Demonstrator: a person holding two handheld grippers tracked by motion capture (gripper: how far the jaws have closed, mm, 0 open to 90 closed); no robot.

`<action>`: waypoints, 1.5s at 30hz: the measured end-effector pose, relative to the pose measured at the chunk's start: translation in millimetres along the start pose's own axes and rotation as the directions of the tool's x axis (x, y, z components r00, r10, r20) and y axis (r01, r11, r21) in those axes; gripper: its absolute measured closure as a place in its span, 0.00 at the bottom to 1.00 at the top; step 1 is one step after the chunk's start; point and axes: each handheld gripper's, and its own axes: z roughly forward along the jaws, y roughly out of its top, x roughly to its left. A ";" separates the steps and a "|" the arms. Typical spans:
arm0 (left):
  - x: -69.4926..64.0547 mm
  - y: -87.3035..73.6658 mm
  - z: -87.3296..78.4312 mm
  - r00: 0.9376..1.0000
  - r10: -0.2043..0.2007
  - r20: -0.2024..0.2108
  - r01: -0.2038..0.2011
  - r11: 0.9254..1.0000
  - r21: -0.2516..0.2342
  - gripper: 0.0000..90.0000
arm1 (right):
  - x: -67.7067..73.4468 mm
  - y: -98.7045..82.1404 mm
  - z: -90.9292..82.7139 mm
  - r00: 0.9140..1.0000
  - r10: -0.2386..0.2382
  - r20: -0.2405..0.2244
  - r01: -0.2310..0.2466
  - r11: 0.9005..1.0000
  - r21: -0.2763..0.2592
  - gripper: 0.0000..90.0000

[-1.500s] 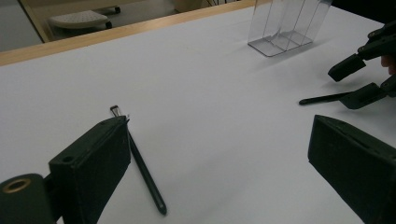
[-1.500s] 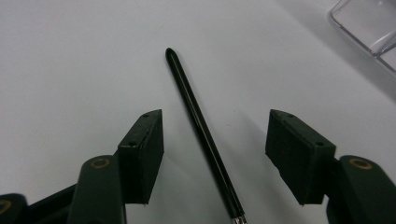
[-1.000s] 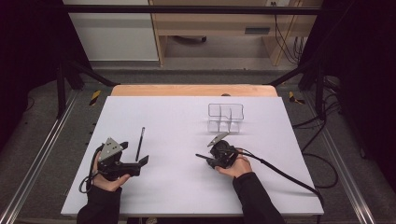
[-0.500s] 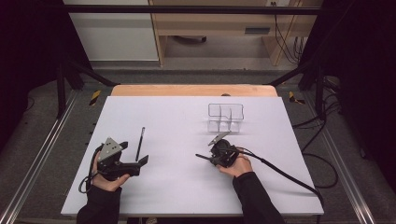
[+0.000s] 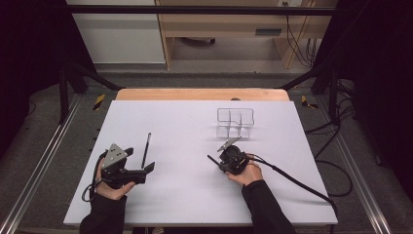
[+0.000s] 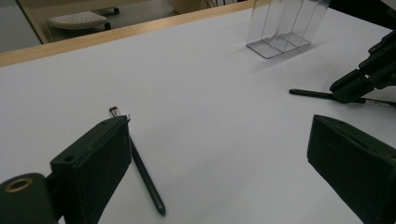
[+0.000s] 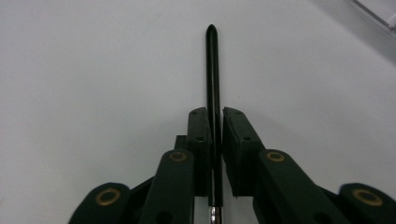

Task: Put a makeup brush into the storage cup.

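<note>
Spreading under everything is the white table [image 5: 195, 195], with a clear divided holder [image 5: 235, 123] standing toward its far right. Nearer, the left gripper [image 5: 146, 168] is resting with jaws wide apart, empty, beside a second black pen [image 5: 145, 150]. The right gripper [image 5: 220, 163], having just been closing, is clamping a black pen [image 7: 212, 84] lying low over the table.

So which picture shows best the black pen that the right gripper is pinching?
The right gripper view: the pen runs straight up between the shut right gripper. The high view shows it tiny. The left gripper view shows it far off.
</note>
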 end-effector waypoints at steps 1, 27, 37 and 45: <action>0.0 0.0 0.0 1.000 0.000 0.000 0.000 1.000 0.000 0.06 | 0.0 0.0 0.0 1.000 0.000 0.000 0.000 1.000 0.000 0.88; -0.1 0.2 0.0 1.000 0.004 0.003 -0.004 1.000 0.004 0.06 | -4.7 25.8 -11.6 0.998 -0.058 -0.014 0.060 0.976 0.208 0.74; -0.4 -0.1 0.7 1.000 0.006 0.003 -0.006 1.000 0.008 0.06 | -2.7 23.7 -1.2 0.998 -0.054 -0.023 0.058 0.960 0.272 0.81; -0.4 -0.1 0.6 1.000 0.006 0.003 -0.006 1.000 0.008 0.06 | -3.1 24.0 -0.6 0.999 -0.038 -0.026 0.044 0.959 0.279 0.88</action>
